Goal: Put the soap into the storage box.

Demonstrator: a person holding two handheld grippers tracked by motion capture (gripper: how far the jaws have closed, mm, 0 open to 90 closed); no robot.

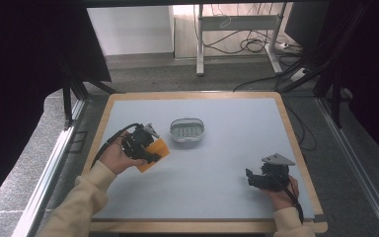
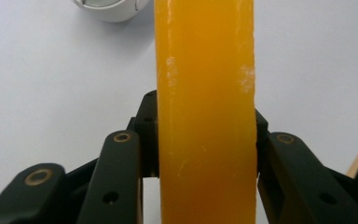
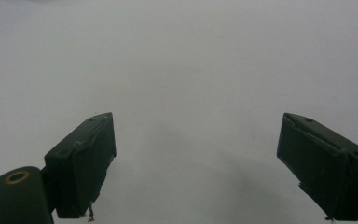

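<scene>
We clamp left gripper (image 1: 154, 150) on orange soap bar (image 2: 205, 107) near soap dish (image 1: 187, 130) | stiff, slippery; grip flat faces | right gripper (image 1: 250, 178) gapes, holding nothing

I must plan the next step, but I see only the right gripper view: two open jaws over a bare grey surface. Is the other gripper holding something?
Observer: Yes. The left gripper is shut on an orange bar.
Operator: Is there a place where the bar could go?
Observer: A small white dish stands on the table, just beyond the left gripper and apart from the bar.
Operator: And where is my gripper relative to that dish?
Observer: The right gripper is at the near right part of the table, far from the dish, with its jaws pointing left.
</scene>
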